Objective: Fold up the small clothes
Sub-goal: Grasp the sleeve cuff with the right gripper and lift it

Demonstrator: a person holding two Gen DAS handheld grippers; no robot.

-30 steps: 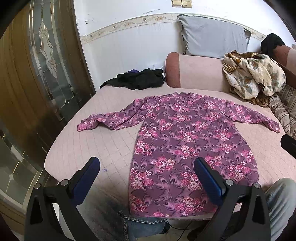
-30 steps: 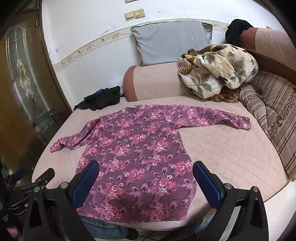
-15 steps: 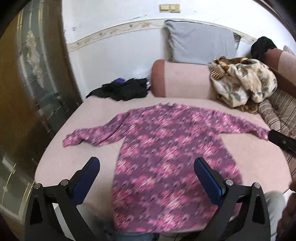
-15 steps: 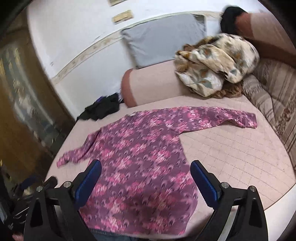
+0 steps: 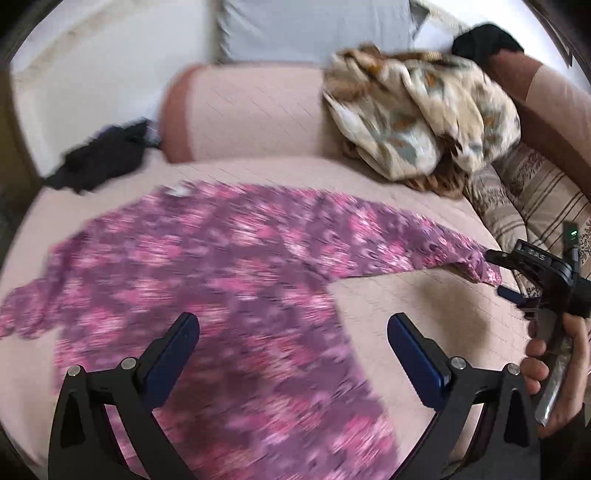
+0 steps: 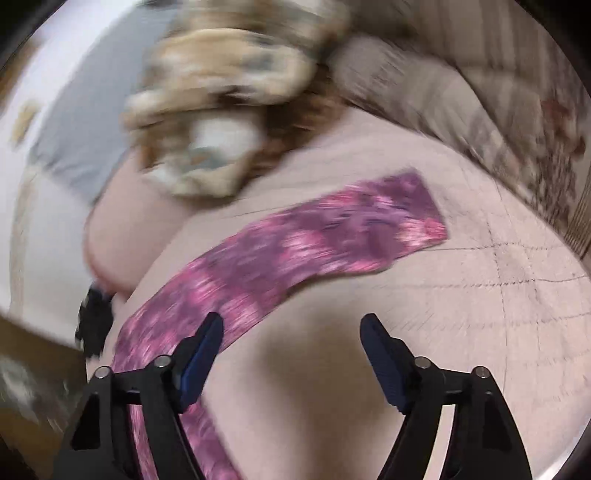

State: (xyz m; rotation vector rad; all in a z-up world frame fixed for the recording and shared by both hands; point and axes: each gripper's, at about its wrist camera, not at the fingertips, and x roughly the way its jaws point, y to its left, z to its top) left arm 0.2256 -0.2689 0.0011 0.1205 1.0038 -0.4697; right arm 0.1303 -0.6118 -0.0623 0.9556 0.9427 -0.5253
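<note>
A purple and pink floral long-sleeved top [image 5: 221,280] lies flat on the pink quilted bed [image 5: 424,302], sleeves spread out. My left gripper [image 5: 291,336] is open and empty, above the top's lower right part. My right gripper [image 6: 291,332] is open and empty, low over the bed beside the right sleeve [image 6: 332,236]. The right gripper also shows in the left wrist view [image 5: 506,273], close to the right sleeve's cuff. Both views are motion-blurred.
A crumpled beige floral blanket [image 5: 424,114] and a grey pillow [image 5: 314,29] lie at the bed's head. A black garment [image 5: 103,158] sits at the far left. Striped cushions [image 5: 535,206] line the right side.
Both grippers have swung right. The right gripper has dropped low toward the right sleeve's end. The top lies as before.
</note>
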